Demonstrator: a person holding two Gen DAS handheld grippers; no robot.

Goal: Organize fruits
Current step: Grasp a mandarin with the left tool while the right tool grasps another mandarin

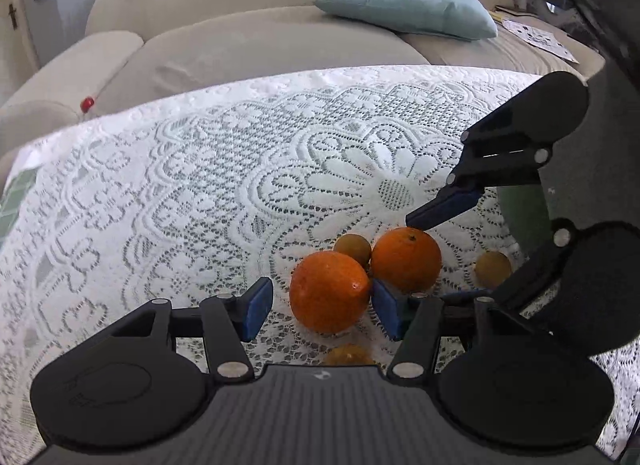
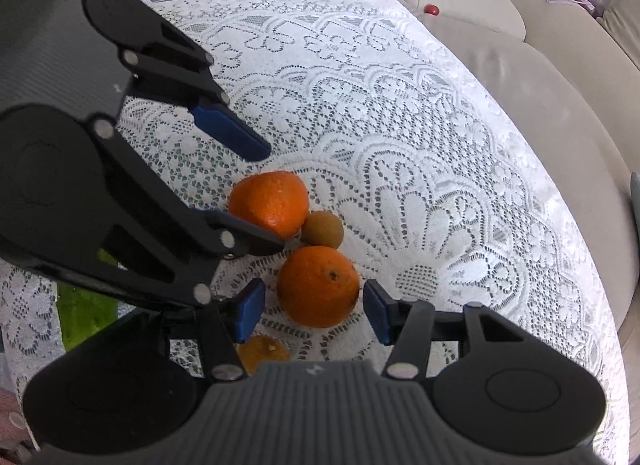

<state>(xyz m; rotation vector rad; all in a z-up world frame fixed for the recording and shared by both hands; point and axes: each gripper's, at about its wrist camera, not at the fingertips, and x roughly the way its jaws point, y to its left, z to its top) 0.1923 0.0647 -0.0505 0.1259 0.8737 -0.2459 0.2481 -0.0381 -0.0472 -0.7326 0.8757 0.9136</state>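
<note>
Two oranges lie side by side on the lace tablecloth [image 1: 192,193]. In the left wrist view the nearer orange [image 1: 328,291] sits between the blue pads of my left gripper [image 1: 320,307]. The right pad [image 1: 386,315] is against the peel, while lace shows between the left pad and the fruit, so the gripper is open. My right gripper [image 2: 314,307] straddles the other orange [image 2: 318,287] with a narrow gap at its left pad [image 2: 250,315], so it is open too. A small brownish fruit [image 2: 322,229] rests between the oranges.
Another small yellow-orange fruit [image 2: 262,351] lies under my right gripper, and one more [image 1: 348,355] under my left. A green object [image 2: 80,305] sits at the table's near left. A beige sofa [image 1: 248,41] with a pale blue cushion [image 1: 408,7] borders the table, and a red ball [image 1: 87,103] lies on it.
</note>
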